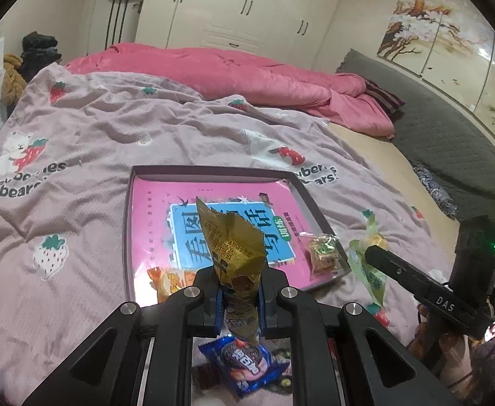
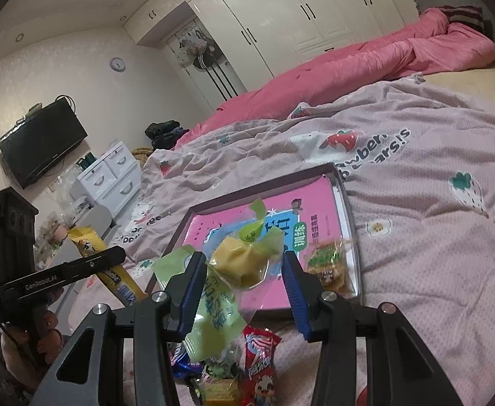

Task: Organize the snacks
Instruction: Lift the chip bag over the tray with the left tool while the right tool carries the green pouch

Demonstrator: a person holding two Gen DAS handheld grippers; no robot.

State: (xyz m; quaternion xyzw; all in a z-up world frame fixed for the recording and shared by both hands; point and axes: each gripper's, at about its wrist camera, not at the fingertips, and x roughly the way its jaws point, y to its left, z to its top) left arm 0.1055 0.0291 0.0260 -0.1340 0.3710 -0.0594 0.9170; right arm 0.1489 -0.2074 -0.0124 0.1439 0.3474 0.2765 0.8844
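Observation:
My left gripper (image 1: 240, 304) is shut on a gold-yellow snack packet (image 1: 233, 237) that stands upright between its blue pads, just in front of the dark-rimmed tray (image 1: 213, 171). A pink book lines the tray, with a clear-wrapped biscuit (image 1: 321, 253) and an orange packet (image 1: 169, 279) lying on it. My right gripper (image 2: 242, 299) is shut on a green packet holding a yellow cake (image 2: 237, 264), lifted near the tray's (image 2: 264, 182) front edge. From the right wrist view the left gripper (image 2: 112, 260) with its yellow packet (image 2: 86, 242) shows at the left.
Loose snacks lie on the bedspread below the grippers: a blue cookie packet (image 1: 247, 365), a red packet (image 2: 261, 362) and others. A pink quilt (image 1: 247, 74) is bunched at the back of the bed. White drawers (image 2: 112, 176) and a wall TV (image 2: 41, 142) stand beyond the bed.

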